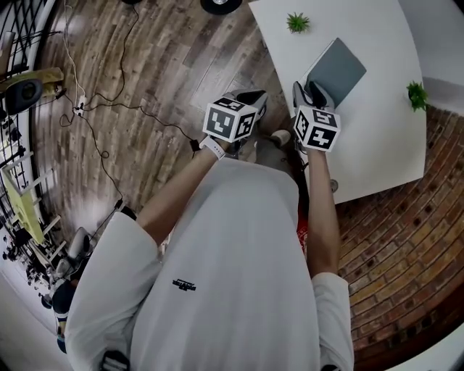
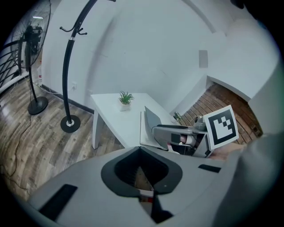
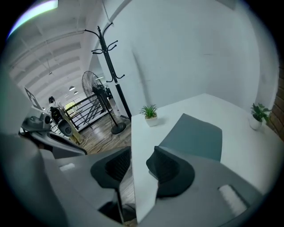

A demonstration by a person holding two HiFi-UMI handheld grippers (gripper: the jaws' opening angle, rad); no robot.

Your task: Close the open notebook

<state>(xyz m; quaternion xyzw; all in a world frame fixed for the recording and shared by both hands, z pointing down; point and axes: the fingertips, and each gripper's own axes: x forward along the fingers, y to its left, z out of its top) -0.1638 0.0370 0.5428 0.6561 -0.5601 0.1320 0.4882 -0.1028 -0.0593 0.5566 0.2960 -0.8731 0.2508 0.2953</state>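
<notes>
**Cover down, both jaws clear of it**

Table: white, ahead and to my right. The notebook lay on it close to the left edge, between the two potted plants.

Progress: in the head view and the right gripper view the grey cover lay flat and no page showed. I judged the closing done, or all but. All I could see left to do was check that the cover sat fully down, then draw back.

Right gripper: jaws stood apart with nothing between the pads. Only the table's edge showed through the gap, and the notebook lay just beyond.

Left gripper: jaws drawn together on nothing, hanging off the table over the wood floor.

Views compared:
- Only the head view showed both grippers at once, each short of the notebook and neither touching it.
- Only the left gripper view showed the right gripper side-on, in front of the notebook. There a grey face looked tilted up. I could not tell whether that was a lifted cover or the lens.
- The right gripper view gave the plainest look at the flat cover.

Smallest items: near plant and far plant, both well clear of the notebook.
</notes>
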